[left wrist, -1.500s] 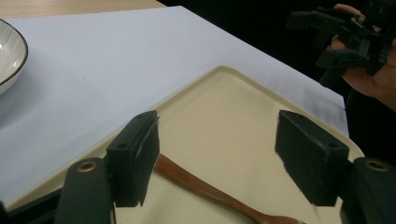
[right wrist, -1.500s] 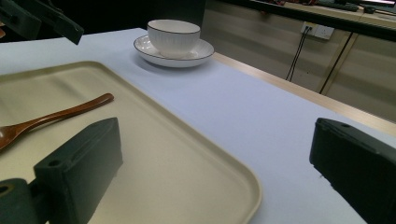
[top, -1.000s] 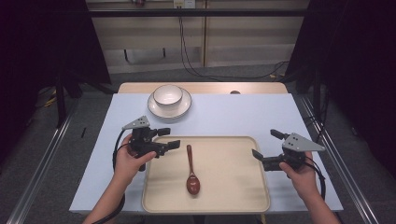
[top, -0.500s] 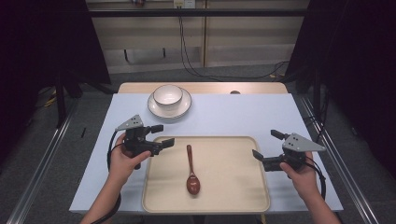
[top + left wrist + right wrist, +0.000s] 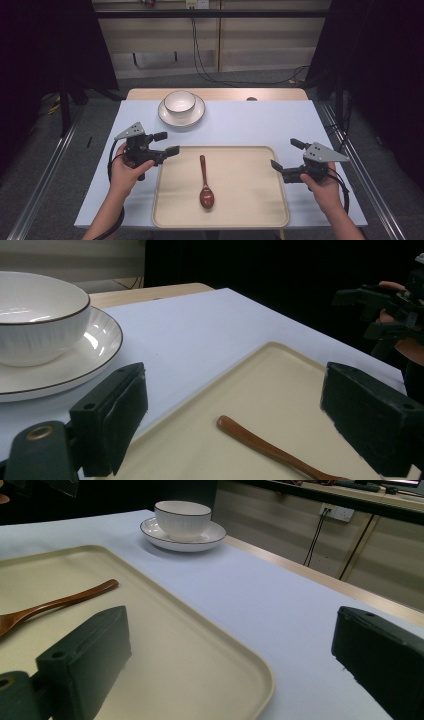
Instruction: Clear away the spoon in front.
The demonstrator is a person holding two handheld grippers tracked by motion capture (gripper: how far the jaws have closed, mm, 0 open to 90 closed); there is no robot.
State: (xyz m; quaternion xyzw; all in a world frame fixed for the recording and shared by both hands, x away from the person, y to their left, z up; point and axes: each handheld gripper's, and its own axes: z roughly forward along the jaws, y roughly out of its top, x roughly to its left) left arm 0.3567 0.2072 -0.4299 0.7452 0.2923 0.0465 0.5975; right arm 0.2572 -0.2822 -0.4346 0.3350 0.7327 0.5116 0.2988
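Spoon [image 5: 205, 182]: lay on the tray [image 5: 250, 210], handle pointing away from the person.
Left gripper [image 5: 166, 143]: jaws wide and just opening further, empty, at the tray's left edge, spoon near.
Right gripper [image 5: 283, 159]: jaws wide, empty, at the tray's right edge, spoon well apart.

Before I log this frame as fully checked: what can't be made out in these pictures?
- Spoon: in the left gripper view its bowl end is cut off by the bottom edge; in the right gripper view the left edge cuts it.
- Bowl: the left gripper view's left edge crops it, and its inside is hidden by its own wall.
- Plate: its middle is covered by the bowl in the high view.
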